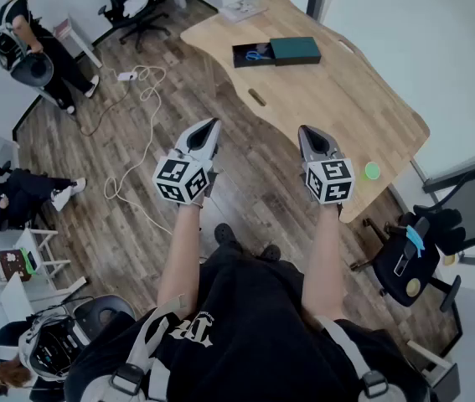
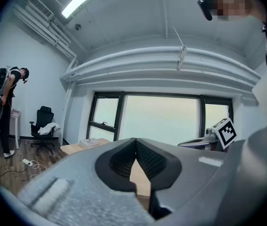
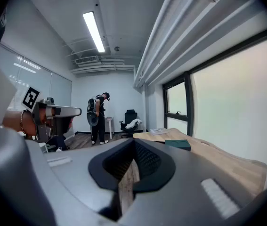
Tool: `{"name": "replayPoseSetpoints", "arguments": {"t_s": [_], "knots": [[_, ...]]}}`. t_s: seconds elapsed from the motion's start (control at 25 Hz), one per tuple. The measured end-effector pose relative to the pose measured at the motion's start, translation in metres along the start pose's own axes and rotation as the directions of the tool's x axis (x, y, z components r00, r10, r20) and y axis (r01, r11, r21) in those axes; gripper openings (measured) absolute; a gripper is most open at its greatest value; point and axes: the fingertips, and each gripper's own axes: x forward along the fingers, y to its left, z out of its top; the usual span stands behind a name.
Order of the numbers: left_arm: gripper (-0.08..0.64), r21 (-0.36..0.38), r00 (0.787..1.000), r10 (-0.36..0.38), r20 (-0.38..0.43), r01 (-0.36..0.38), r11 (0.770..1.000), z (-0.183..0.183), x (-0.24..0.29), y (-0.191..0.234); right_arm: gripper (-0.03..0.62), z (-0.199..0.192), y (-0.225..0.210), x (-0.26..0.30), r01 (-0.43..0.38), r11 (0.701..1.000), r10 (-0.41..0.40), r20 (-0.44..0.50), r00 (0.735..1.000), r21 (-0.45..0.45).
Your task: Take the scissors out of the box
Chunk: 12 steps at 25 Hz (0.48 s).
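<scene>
On the far part of the wooden table [image 1: 338,99] lies an open black box [image 1: 245,56] with blue-handled scissors [image 1: 256,55] inside. Its dark green lid [image 1: 295,50] rests right beside it. Both grippers hang in the air over the floor, well short of the box. My left gripper [image 1: 214,124] is shut with nothing in it, its pads meeting at the tip [image 2: 136,141]. My right gripper [image 1: 306,130] is also shut and empty [image 3: 134,141]. It points toward the table [image 3: 218,159], where the green lid [image 3: 178,144] shows.
A small green round thing [image 1: 372,171] sits near the table's front corner, and papers [image 1: 243,9] lie at its far end. Office chairs [image 1: 141,7] [image 1: 413,258] stand around. A cable with a power strip [image 1: 128,76] trails on the floor. People [image 1: 28,40] are at the left.
</scene>
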Motion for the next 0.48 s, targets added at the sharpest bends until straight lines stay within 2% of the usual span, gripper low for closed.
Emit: {"name": "replayPoseSetpoints", "arguments": {"t_s": [0.28, 0.48], "knots": [[0.000, -0.008, 1.000, -0.025, 0.001, 0.025, 1.000, 0.004, 0.009, 0.026, 0.005, 0.005, 0.011, 0.030, 0.003, 1.000, -0.003, -0.012, 1.000, -0.008], [0.000, -0.019, 0.999, -0.038, 0.007, 0.038, 0.999, 0.008, 0.008, 0.054, 0.005, 0.009, 0.018, 0.054, 0.037, 0.999, -0.037, -0.025, 0.999, 0.010]]}}
